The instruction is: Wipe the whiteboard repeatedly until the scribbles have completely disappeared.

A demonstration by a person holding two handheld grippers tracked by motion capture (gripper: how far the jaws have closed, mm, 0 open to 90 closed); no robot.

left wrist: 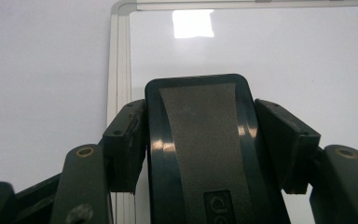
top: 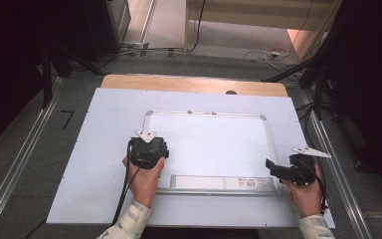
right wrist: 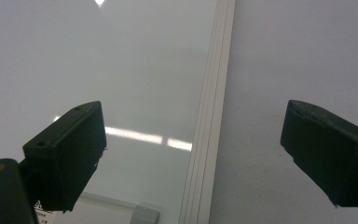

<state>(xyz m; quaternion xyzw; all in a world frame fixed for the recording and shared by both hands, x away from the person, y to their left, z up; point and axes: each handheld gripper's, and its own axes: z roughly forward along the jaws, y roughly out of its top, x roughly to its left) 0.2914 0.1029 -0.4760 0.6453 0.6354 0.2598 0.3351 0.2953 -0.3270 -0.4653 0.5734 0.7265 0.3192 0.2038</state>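
Left gripper [top: 149, 149] clamps a whiteboard eraser [left wrist: 200, 149] over the whiteboard [top: 209, 144]; right gripper [top: 278, 170] stands wide open at the board's right edge.

In the left gripper view both black pads press the sides of the dark eraser, whose grey felt face points toward the camera, with the board's silver frame [left wrist: 119, 70] just to its left. In the high view the left hand [top: 144, 179] holds that gripper above the board's near-left corner. The whiteboard lies flat on a pale sheet [top: 79, 164] covering the table, its pen tray [top: 219, 182] along the near edge. In the right gripper view the jaws are far apart with nothing between them, straddling the frame strip [right wrist: 209, 140]; the right hand [top: 306, 196] sits by the near-right corner.
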